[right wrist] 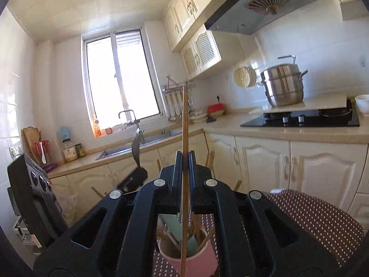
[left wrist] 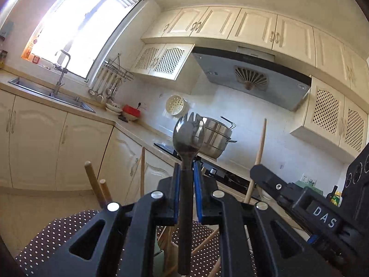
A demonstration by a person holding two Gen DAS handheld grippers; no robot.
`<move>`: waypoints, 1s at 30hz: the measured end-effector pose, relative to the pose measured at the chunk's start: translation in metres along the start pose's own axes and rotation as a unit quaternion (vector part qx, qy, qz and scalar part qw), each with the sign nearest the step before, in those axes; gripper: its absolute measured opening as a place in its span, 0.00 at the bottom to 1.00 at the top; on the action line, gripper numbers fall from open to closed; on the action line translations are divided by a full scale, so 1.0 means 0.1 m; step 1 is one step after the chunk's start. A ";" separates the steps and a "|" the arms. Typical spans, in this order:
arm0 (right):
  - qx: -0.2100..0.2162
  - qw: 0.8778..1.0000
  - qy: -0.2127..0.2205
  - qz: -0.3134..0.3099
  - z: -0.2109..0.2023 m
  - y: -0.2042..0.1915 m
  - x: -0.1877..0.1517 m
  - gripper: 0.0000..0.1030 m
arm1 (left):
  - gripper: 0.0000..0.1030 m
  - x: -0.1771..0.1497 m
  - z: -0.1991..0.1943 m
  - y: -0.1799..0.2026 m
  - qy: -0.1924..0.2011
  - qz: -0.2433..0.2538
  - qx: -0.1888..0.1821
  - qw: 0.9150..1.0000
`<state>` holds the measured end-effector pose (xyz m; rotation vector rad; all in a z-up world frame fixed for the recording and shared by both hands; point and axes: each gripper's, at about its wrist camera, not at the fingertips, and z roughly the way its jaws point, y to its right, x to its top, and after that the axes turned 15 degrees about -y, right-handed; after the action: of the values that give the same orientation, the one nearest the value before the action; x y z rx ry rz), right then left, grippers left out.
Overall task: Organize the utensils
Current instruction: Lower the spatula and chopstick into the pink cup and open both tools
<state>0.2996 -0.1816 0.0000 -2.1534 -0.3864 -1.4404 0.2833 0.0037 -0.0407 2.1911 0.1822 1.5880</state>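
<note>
Pink cup [right wrist: 191, 259]: stands on the polka-dot table [right wrist: 322, 219], directly below the right tool; it holds several wooden sticks and a pale green flat utensil [right wrist: 175, 227], all leaning against the rim.
Left tool [left wrist: 187, 173]: blue pads pressed onto the handle of a dark metal spork [left wrist: 188, 136], which stands upright with its toothed bowl above the pads and its handle running down below them.
Right tool [right wrist: 183, 161]: jaws pinched on a single wooden chopstick [right wrist: 184, 120]; the stick rises well above the pads and its lower end reaches down in front of the cup.
Left wrist view only: the right tool seen from the side at the right edge, its chopstick slanting upward; loose stick ends rising at lower left; bottles at far right.
Right wrist view only: the cup's contents; the left tool at lower left with the spork edge-on; a cutting board [right wrist: 31, 136] and jars on the kitchen counter at the left wall.
Surroundings: sink [left wrist: 53, 94] and tap under the window, hanging ladles, a steel steamer pot [right wrist: 282, 85] beside the black hob [right wrist: 299, 120], range hood [left wrist: 251, 78] and cream cabinets.
Obstruction: each tool's black linkage covers the lower middle of its own view, hiding most of the table.
</note>
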 end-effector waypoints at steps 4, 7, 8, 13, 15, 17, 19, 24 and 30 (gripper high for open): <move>-0.011 1.000 0.018 -0.013 0.10 -0.01 0.01 0.05 | 0.11 -0.07 0.10 -0.03 0.001 0.002 0.009 1.000; -0.022 0.999 0.027 -0.022 0.13 -0.01 0.01 0.05 | 0.11 -0.14 0.17 -0.03 0.007 0.017 0.033 0.999; -0.026 0.999 0.029 -0.026 0.13 -0.01 0.01 0.05 | 0.11 -0.17 0.19 -0.03 0.004 0.022 0.038 0.999; -0.030 0.999 0.032 -0.032 0.20 0.01 0.00 0.06 | 0.11 -0.27 0.27 -0.02 -0.004 0.038 0.049 0.998; -0.030 0.999 0.030 -0.028 0.21 0.03 0.00 0.06 | 0.11 -0.31 0.32 -0.01 -0.014 0.043 0.057 0.997; -0.032 0.999 0.028 -0.027 0.22 0.04 -0.02 0.06 | 0.11 -0.34 0.38 -0.02 -0.030 0.045 0.058 0.997; -0.034 0.999 0.025 -0.026 0.23 0.03 -0.03 0.06 | 0.11 -0.37 0.44 -0.04 -0.046 0.048 0.069 0.995; -0.037 0.999 0.021 -0.027 0.23 0.03 -0.05 0.05 | 0.12 -0.41 0.52 -0.15 -0.083 0.033 0.073 0.993; -0.042 0.999 0.021 -0.024 0.20 0.03 -0.06 0.06 | 0.36 -0.40 0.42 -0.21 -0.093 0.009 0.033 0.995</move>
<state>0.3142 -0.1723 -0.0121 -2.1887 -0.3699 -1.5523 0.3122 -0.0024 -0.0947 2.3816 0.1605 1.3960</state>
